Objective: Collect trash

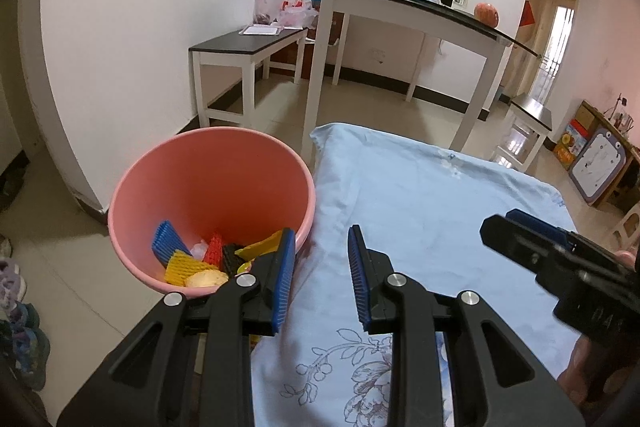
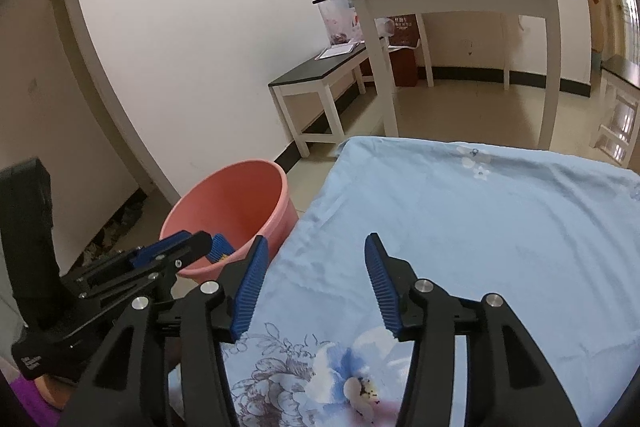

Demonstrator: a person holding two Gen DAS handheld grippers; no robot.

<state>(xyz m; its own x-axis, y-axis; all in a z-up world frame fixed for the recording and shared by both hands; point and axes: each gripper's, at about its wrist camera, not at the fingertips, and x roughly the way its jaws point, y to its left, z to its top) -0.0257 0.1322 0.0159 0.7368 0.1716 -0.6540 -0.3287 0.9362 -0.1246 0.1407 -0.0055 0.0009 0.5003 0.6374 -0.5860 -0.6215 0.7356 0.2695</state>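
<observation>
A pink plastic bucket [image 1: 208, 187] stands upright on the tiled floor, just beside the left edge of the cloth-covered surface, its mouth open. In its bottom lies a loose heap of trash: a blue foam net sleeve [image 1: 168, 241], a yellow one [image 1: 182, 267], a red one [image 1: 214, 249] and a black one [image 1: 231, 259], touching one another. A pale, bread-like piece [image 1: 206, 279] and a yellow scrap [image 1: 260, 247] lie with them.

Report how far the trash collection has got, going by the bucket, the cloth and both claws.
Done: the pink bucket already holds foam nets in blue, yellow, red and black, plus other scraps. In hand: nothing; the left claw and right claw are both open and empty. Left: no trash shows on the visible part of the blue floral cloth, so collecting looks essentially finished.
</observation>
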